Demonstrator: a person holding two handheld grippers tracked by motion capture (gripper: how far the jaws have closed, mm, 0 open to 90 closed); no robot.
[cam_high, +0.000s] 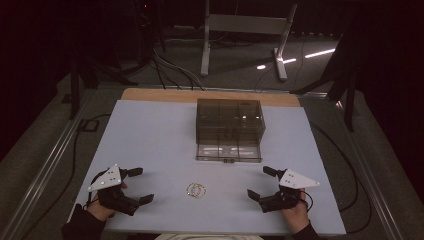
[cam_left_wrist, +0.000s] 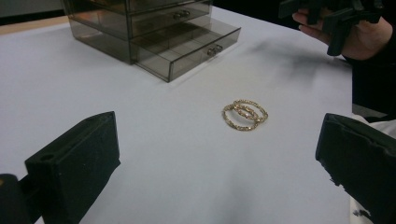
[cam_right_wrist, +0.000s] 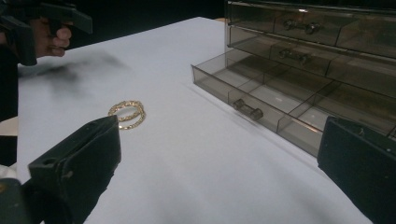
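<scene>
Two gold bangles (cam_high: 196, 190) lie overlapping on the white table near its front edge, between my hands; they also show in the left gripper view (cam_left_wrist: 244, 115) and the right gripper view (cam_right_wrist: 127, 113). A smoky clear drawer box (cam_high: 229, 121) stands at mid-table, its bottom drawer (cam_high: 228, 151) pulled out and empty (cam_left_wrist: 187, 49) (cam_right_wrist: 280, 100). My left gripper (cam_high: 141, 185) rests open at the front left, jaws wide apart, nothing between them. My right gripper (cam_high: 261, 183) rests open at the front right, also holding nothing.
The white sheet (cam_high: 150, 135) covers a wooden table whose far edge (cam_high: 210, 95) shows bare. Cables (cam_high: 172, 67) and a metal stand (cam_high: 245, 35) lie on the floor beyond. Bare table surface lies to both sides of the drawer box.
</scene>
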